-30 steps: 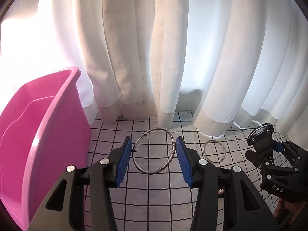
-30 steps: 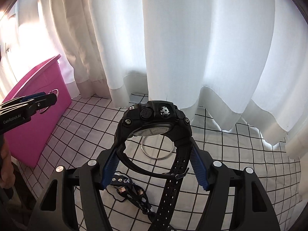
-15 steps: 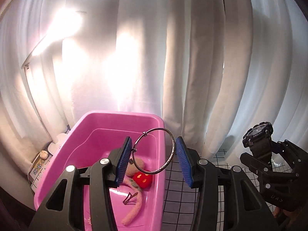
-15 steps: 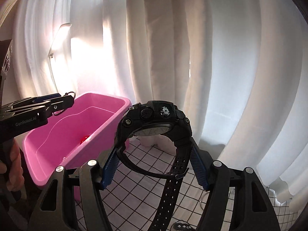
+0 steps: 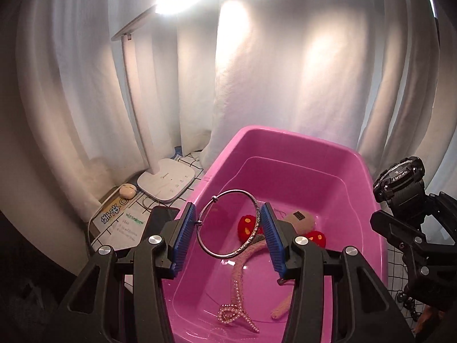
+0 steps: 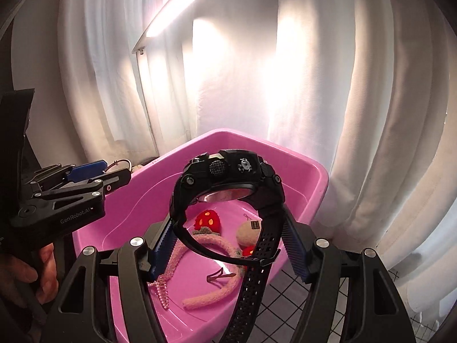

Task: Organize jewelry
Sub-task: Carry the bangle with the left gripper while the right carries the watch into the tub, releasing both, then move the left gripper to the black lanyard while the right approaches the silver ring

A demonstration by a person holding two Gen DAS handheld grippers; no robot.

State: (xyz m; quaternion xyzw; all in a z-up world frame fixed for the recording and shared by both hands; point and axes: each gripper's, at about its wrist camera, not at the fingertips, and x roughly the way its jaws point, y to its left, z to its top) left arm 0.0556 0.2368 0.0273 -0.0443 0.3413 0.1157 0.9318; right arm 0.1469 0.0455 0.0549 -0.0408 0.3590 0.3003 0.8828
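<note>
A thin silver metal bangle (image 5: 228,223) is clamped in the left gripper (image 5: 227,235) jaws, and a black sport wristwatch (image 6: 228,188) in the right gripper (image 6: 228,250) jaws, over the pink plastic tub (image 5: 285,134); neither is released yet. A pink headband (image 6: 205,243) and pearl strand (image 5: 234,311) are already inside.

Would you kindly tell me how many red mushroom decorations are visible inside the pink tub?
2: one red mushroom behind the bangle, another farther right near the headband. Others may be hidden.

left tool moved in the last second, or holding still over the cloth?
Yes. The left tool, shut on the silver bangle, has swung left off the grid cloth and now sits over the pink tub, which was at the left edge before.
</note>
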